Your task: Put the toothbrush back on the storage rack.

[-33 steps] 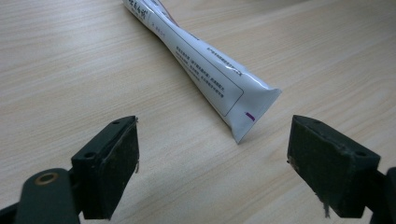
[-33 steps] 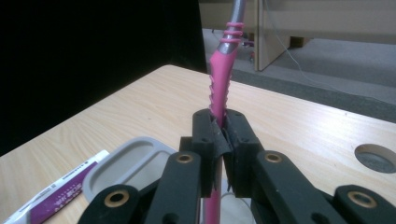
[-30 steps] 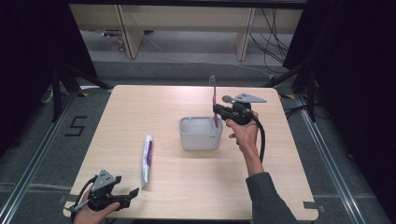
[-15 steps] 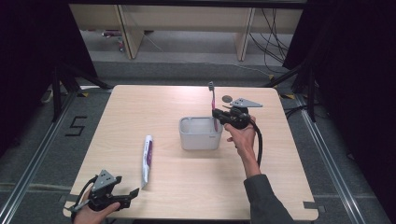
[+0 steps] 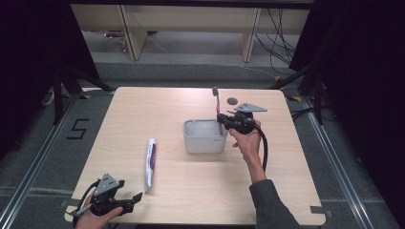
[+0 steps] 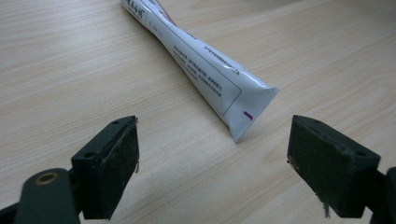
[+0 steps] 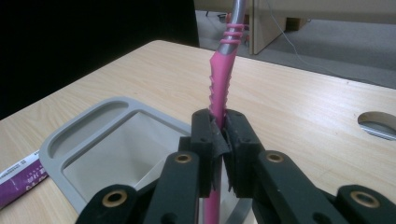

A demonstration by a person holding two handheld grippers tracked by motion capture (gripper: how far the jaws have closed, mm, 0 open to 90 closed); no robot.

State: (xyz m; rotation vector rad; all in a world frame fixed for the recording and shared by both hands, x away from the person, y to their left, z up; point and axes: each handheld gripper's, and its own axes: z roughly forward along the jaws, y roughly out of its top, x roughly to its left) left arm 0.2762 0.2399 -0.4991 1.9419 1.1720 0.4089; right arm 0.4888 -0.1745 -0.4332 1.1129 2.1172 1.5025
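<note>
My right gripper [image 5: 223,119] is shut on a pink toothbrush [image 5: 218,106] that it holds upright over the right end of a grey rectangular holder [image 5: 204,141] in mid table. In the right gripper view the pink handle [image 7: 219,86] rises from between the closed jaws, and its lower end goes down past the holder's rim [image 7: 86,128]. A white and purple toothpaste tube [image 5: 150,163] lies flat left of the holder. My left gripper [image 5: 131,199] hovers open at the table's front left corner, with the tube's crimped end [image 6: 243,112] just ahead of its jaws.
A round cable hole [image 5: 232,100] sits in the tabletop behind the right gripper. Wooden furniture legs [image 5: 130,28] and cables [image 5: 282,40] stand on the floor beyond the far edge. The table's front edge [image 5: 200,222] runs close to the left gripper.
The right gripper has carried the toothbrush slightly down and to the left over the holder's right end. The left gripper and the tube have stayed put.
</note>
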